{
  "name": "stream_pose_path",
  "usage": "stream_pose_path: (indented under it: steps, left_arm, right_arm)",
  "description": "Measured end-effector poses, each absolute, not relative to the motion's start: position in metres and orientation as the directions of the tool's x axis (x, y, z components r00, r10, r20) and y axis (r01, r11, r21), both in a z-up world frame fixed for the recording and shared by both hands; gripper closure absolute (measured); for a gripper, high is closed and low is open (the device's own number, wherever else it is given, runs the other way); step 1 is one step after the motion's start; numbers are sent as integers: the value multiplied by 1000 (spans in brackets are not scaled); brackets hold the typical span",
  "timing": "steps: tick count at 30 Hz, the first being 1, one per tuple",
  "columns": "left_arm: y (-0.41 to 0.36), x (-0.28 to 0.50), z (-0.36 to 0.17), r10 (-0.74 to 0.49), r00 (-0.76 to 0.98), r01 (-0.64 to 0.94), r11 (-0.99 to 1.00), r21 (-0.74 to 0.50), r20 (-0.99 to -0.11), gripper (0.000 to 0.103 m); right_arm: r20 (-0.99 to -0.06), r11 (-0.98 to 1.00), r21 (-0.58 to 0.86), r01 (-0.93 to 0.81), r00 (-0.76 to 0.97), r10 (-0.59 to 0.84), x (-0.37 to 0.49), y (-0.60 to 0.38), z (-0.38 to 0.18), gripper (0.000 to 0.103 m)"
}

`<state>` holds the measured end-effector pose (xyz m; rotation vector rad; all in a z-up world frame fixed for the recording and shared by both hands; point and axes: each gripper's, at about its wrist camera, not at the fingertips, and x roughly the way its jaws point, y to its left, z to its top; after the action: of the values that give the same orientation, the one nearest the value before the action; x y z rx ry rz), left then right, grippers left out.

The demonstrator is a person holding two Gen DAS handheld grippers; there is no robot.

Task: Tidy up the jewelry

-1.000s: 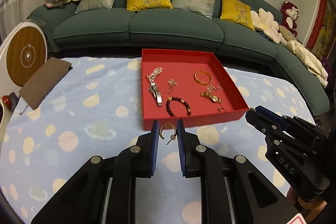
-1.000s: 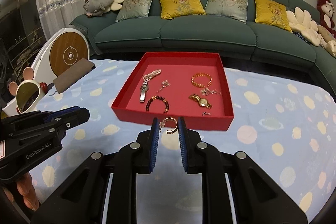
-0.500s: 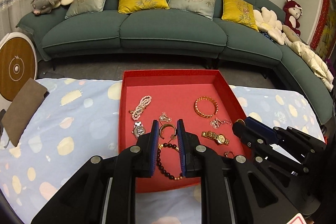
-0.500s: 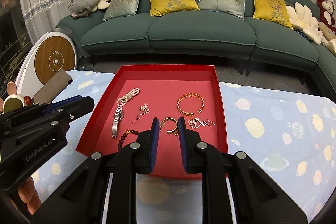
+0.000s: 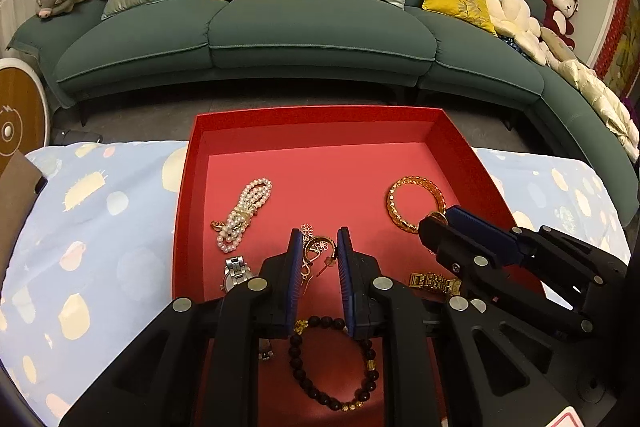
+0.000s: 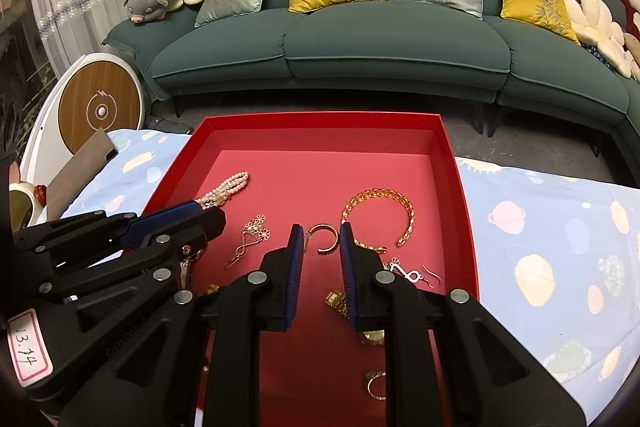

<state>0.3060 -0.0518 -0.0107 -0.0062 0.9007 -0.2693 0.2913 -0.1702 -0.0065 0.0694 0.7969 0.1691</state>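
Two hoop earrings held over the crowded red tray [image 6: 460, 187] — release is the risky part.

The left gripper [image 5: 319, 247] is nearly closed on a gold hoop earring [image 5: 322, 246]; the right gripper [image 6: 320, 241] pinches its twin [image 6: 325, 239] the same way, both low above the tray floor. Let go here, either hoop could likely snag the flower drop earring [image 6: 256, 229] or the dark bead bracelet [image 5: 332, 359] just beneath — tangling the lot. Nearby lie a gold watch [image 5: 434, 283] and a gold bangle [image 6: 380, 211], with the pearl strand [image 5: 244, 215] farther left; beyond, the spotted blue cloth [image 6: 560, 227] and green sofa [image 5: 320, 27].
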Motion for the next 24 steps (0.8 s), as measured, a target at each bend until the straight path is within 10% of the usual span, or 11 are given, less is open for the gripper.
stream_pose_path:
  steps: [24]
  left_arm:
    - [-46, 288, 18, -220, 624, 188, 974, -129, -750, 84]
  right_arm:
    - [-676, 989, 98, -115, 721, 151, 283, -168, 8, 84]
